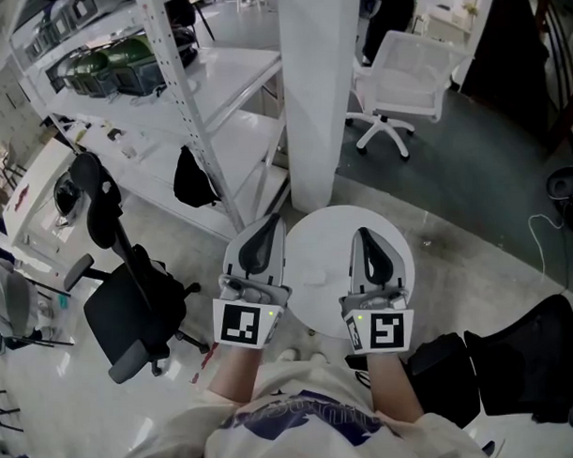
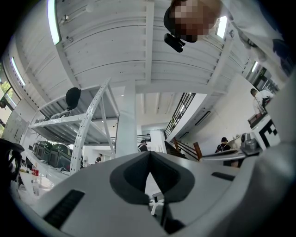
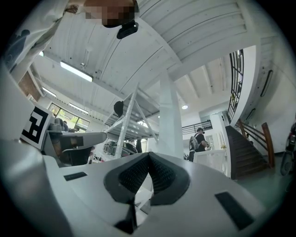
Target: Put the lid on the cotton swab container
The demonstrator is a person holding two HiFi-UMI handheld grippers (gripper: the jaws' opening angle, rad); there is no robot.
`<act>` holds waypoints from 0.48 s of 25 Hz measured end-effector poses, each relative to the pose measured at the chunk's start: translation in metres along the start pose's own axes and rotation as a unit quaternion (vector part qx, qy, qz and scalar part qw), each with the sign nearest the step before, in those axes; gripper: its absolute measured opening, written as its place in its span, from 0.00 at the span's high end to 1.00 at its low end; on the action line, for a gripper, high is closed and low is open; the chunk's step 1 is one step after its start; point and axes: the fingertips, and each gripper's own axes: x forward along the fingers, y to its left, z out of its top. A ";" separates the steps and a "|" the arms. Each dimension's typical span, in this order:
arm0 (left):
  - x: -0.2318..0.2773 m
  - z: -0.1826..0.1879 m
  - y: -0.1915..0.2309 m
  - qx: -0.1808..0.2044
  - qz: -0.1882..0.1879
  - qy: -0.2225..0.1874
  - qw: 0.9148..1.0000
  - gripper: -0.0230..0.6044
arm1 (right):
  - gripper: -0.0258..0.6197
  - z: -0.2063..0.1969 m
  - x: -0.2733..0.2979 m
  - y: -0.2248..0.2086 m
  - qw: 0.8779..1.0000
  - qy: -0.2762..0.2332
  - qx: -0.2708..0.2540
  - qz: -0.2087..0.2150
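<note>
Neither a cotton swab container nor a lid shows in any view. In the head view my left gripper [image 1: 270,220] and right gripper [image 1: 363,234] are held side by side over a small round white table [image 1: 316,255], both tilted slightly upward. The left gripper [image 2: 149,155] has its jaws together with nothing between them. The right gripper [image 3: 148,155] is likewise shut and empty. Both gripper views look up at the ceiling and across the room.
A white pillar [image 1: 319,91] rises just beyond the table. White metal shelving [image 1: 183,95] stands to the left, with a black office chair [image 1: 130,304] in front of it. A white chair [image 1: 399,79] is behind on the right. A black bag [image 1: 516,366] lies right.
</note>
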 end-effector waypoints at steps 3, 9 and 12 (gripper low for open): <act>-0.001 -0.001 0.000 -0.002 -0.001 0.003 1.000 0.97 | 0.95 0.001 0.000 0.000 1.000 -0.002 0.003 -0.002; -0.002 -0.001 0.004 0.001 0.000 0.005 1.000 0.97 | 0.95 -0.001 0.001 0.002 1.000 0.006 -0.013 -0.008; -0.002 -0.002 0.003 0.003 0.000 0.006 1.000 0.97 | 0.95 -0.002 0.000 0.002 1.000 0.007 -0.019 -0.012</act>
